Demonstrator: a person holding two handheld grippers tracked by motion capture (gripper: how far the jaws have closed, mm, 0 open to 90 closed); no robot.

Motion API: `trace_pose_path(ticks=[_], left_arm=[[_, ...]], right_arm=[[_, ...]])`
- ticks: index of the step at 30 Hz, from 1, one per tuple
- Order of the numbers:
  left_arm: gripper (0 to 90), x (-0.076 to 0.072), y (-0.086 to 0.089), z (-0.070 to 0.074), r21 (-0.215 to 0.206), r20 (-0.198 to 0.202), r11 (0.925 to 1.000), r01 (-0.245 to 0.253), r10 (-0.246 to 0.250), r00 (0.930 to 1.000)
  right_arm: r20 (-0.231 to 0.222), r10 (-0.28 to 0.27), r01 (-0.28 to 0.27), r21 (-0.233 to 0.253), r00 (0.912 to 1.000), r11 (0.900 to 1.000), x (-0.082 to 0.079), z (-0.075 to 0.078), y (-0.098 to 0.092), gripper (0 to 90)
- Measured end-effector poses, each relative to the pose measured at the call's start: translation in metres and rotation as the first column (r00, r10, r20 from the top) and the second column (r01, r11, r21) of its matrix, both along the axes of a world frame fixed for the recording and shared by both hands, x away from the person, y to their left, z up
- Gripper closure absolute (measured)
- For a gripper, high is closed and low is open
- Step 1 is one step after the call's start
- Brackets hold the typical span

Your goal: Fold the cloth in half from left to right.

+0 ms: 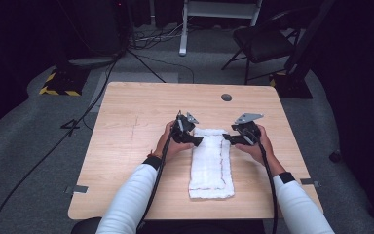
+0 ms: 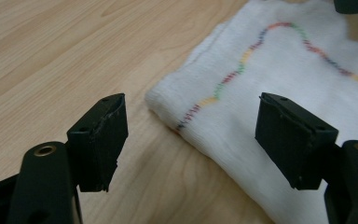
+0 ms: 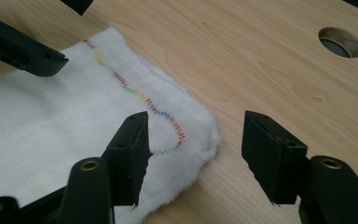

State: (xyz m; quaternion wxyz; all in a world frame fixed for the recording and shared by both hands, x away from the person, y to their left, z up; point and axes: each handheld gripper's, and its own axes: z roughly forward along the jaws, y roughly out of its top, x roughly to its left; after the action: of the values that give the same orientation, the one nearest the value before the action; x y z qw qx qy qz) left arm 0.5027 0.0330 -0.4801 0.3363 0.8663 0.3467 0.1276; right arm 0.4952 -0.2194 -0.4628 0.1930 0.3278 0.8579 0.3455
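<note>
We hold 2 grippers at the far end of a white towel (image 1: 211,163) that lies flat in a long strip on the wooden table (image 1: 126,146), with its near end close to us. Our left gripper (image 1: 198,141) is at the towel's far left corner and our right gripper (image 1: 225,138) is at its far right corner. Both are spread wide and pinch nothing. We think the work is just at its start: the towel looks folded into a strip already, the corners are not grabbed yet, and the lift or next fold is left to do. The high view shows the whole towel and both our hands, but the stitching looks like a thin dark line there. The left gripper view shows the wavy stitch (image 2: 242,60) in many colours, and the corner sitting between the jaws. The right gripper view shows the other corner (image 3: 205,135) between its jaws, and a round hole (image 3: 340,42) in the table past the towel.
</note>
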Motion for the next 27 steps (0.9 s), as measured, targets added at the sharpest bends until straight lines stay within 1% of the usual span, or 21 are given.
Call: trace_pose_path(ticks=[1,2,3,5,6,7,8,9,11,12,13,15,16,17,18,19,21,24,26,27], left_arm=[[24.9,0.002,-0.001,-0.001,0.000,-0.005,1.0000,-0.002,0.002,1.0000],[24.7,0.005,-0.002,-0.003,-0.003,-0.003,1.0000,-0.007,0.007,1.0000],[24.5,0.007,-0.003,-0.006,-0.011,-0.013,0.9999,-0.012,0.012,0.9998],[24.1,0.010,-0.004,-0.008,-0.013,-0.018,0.9999,-0.010,0.010,0.9998],[24.2,0.011,-0.004,-0.009,-0.004,-0.015,1.0000,-0.004,0.004,0.9999],[24.2,0.012,-0.004,-0.010,0.003,-0.013,1.0000,0.005,-0.005,0.9999],[24.2,0.012,-0.004,-0.012,0.007,-0.006,0.9999,0.014,-0.014,0.9999],[24.1,0.013,-0.004,-0.012,0.009,-0.008,0.9998,0.017,-0.017,0.9998],[23.0,0.015,-0.003,-0.015,-0.016,-0.022,0.9999,0.006,-0.006,0.9997],[23.0,0.016,-0.002,-0.016,-0.030,-0.033,0.9995,0.008,-0.009,0.9994],[23.7,0.017,-0.002,-0.016,-0.035,-0.034,0.9993,0.013,-0.015,0.9993],[25.0,0.017,0.000,-0.016,-0.039,-0.034,0.9989,0.028,-0.029,0.9990],[30.5,0.017,0.000,-0.015,-0.046,-0.038,0.9980,0.044,-0.046,0.9982],[41.0,0.017,0.000,-0.014,-0.049,-0.046,0.9965,0.067,-0.069,0.9965],[45.4,0.017,0.000,-0.013,-0.044,-0.046,0.9962,0.075,-0.077,0.9960],[49.2,0.016,-0.001,-0.013,-0.050,-0.050,0.9951,0.085,-0.087,0.9949],[59.9,0.017,-0.001,-0.013,-0.061,-0.061,0.9922,0.109,-0.113,0.9918],[73.1,0.018,0.000,-0.012,-0.087,-0.085,0.9872,0.134,-0.141,0.9863],[77.9,0.018,-0.001,-0.012,-0.082,-0.080,0.9867,0.140,-0.147,0.9859],[79.0,0.018,-0.001,-0.012,-0.083,-0.079,0.9873,0.135,-0.142,0.9867]], right_arm=[[-0.005,-0.003,0.003,-0.007,1.0000,1.000,0.004,-0.003,0.002,42.7],[-0.019,-0.009,0.009,-0.007,0.9998,1.000,0.007,-0.005,0.004,42.6],[-0.033,-0.015,0.014,-0.007,0.9993,1.000,0.011,-0.009,0.005,42.5],[-0.048,-0.023,0.022,-0.030,0.9986,0.999,0.018,-0.015,0.008,42.6],[-0.062,-0.034,0.031,-0.040,0.9975,0.999,0.021,-0.019,0.009,42.5],[-0.074,-0.041,0.039,-0.027,0.9964,0.999,0.024,-0.020,0.009,42.4],[-0.078,-0.047,0.045,-0.024,0.9959,0.999,0.026,-0.021,0.009,42.4],[-0.074,-0.052,0.050,-0.030,0.9958,0.998,0.027,-0.022,0.010,42.2],[-0.078,-0.044,0.041,-0.048,0.9960,0.998,0.029,-0.022,0.013,43.5],[-0.080,-0.039,0.035,-0.049,0.9960,0.998,0.029,-0.022,0.015,43.9],[-0.083,-0.037,0.032,-0.050,0.9959,0.998,0.030,-0.023,0.016,44.6],[-0.106,-0.031,0.027,-0.033,0.9938,0.999,0.033,-0.023,0.016,45.0],[-0.121,-0.028,0.026,-0.016,0.9922,1.000,0.035,-0.024,0.014,46.4],[-0.137,-0.016,0.017,0.010,0.9905,1.000,0.036,-0.025,0.011,50.2],[-0.158,-0.002,0.009,0.045,0.9874,0.999,0.037,-0.026,0.008,52.4],[-0.159,0.005,0.004,0.055,0.9873,0.998,0.037,-0.027,0.007,54.2],[-0.164,0.028,-0.019,0.059,0.9861,0.998,0.037,-0.026,0.008,63.5],[-0.183,0.052,-0.041,0.060,0.9818,0.997,0.035,-0.025,0.011,75.6],[-0.191,0.061,-0.049,0.067,0.9797,0.997,0.034,-0.025,0.011,81.0],[-0.188,0.066,-0.055,0.059,0.9800,0.997,0.034,-0.024,0.013,81.8]])
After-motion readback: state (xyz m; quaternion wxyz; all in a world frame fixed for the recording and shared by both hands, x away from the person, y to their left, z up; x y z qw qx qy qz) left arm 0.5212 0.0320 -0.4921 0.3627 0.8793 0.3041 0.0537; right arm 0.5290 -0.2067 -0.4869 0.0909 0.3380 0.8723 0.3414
